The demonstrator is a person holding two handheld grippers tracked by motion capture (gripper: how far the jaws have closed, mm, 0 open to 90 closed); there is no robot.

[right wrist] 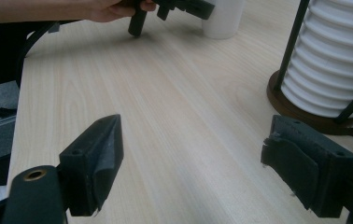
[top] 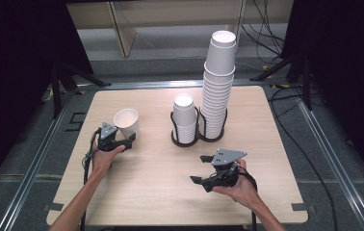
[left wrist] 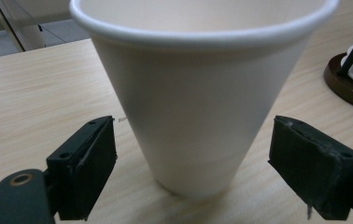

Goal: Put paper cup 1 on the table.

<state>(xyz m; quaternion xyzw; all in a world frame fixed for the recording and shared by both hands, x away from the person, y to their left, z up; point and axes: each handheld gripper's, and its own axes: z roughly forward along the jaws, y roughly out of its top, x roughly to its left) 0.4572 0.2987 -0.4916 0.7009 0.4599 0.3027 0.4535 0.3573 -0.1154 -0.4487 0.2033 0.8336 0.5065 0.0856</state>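
Note:
A single white paper cup (top: 126, 122) stands upright on the left part of the wooden table (top: 161, 192). My left gripper (top: 130, 139) reaches it from the near side. In the left gripper view the cup (left wrist: 202, 107) stands between the two black pads (left wrist: 88, 163), with a gap on each side, so the jaws are open around it. My right gripper (top: 199, 168) hovers over the table near the front right, pointing left. Its jaws (right wrist: 191, 144) stand wide open over bare wood with nothing between them.
A dark wire holder (top: 197, 138) at the table's middle carries a short stack of white cups (top: 185, 120) and a tall stack (top: 218, 82) beside it. The ribbed stack (right wrist: 333, 60) rises close on the right of the right gripper view. Cables lie on the floor beyond the table.

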